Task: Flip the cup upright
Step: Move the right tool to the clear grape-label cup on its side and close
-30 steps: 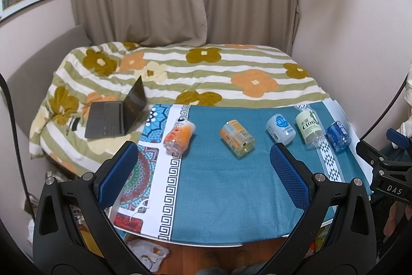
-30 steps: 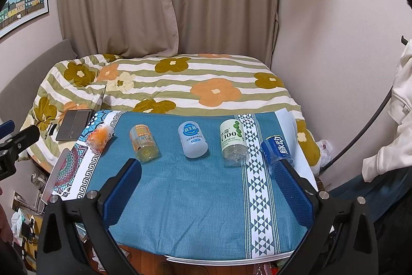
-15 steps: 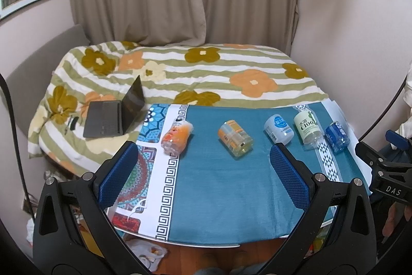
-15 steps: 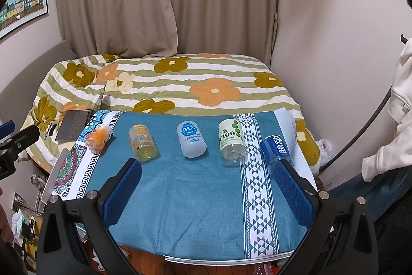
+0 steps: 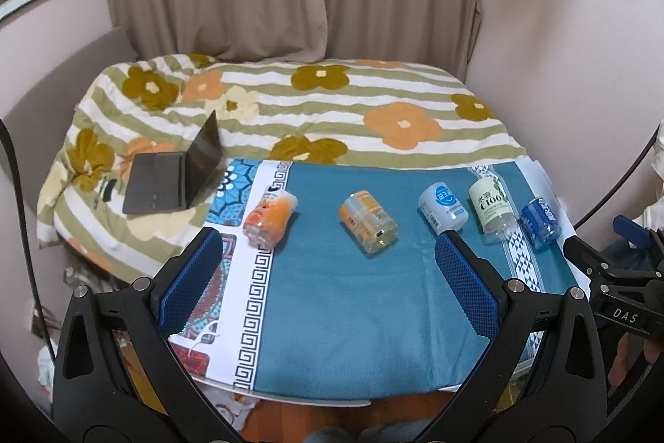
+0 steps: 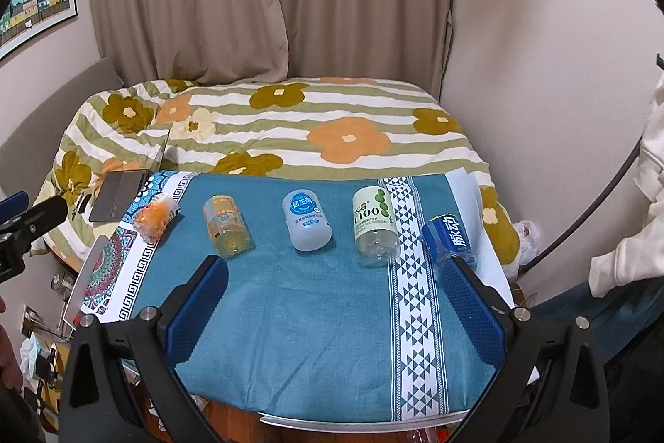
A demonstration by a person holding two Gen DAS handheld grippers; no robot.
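Note:
Several cut-bottle cups lie on their sides in a row on the teal cloth: an orange cup (image 5: 269, 216) (image 6: 155, 221), a yellow-orange cup (image 5: 367, 221) (image 6: 226, 223), a white-blue cup (image 5: 442, 208) (image 6: 306, 219), a green-label cup (image 5: 491, 208) (image 6: 373, 225) and a blue cup (image 5: 539, 221) (image 6: 448, 239). My left gripper (image 5: 328, 272) is open and empty, held above the table's near half. My right gripper (image 6: 336, 302) is open and empty, also back from the row. The blue cup sits just past my right gripper's right fingertip (image 6: 452, 268).
The table (image 6: 290, 318) with the teal patterned cloth stands against a bed with a flowered blanket (image 5: 332, 102). An open laptop (image 5: 174, 173) lies on the bed at the left. Curtains and walls are behind. The other gripper's body (image 5: 614, 289) shows at right.
Both grippers have drifted slightly, with the cups shifting a little left in the left view. The cups have not moved on the cloth. Both grippers stay open.

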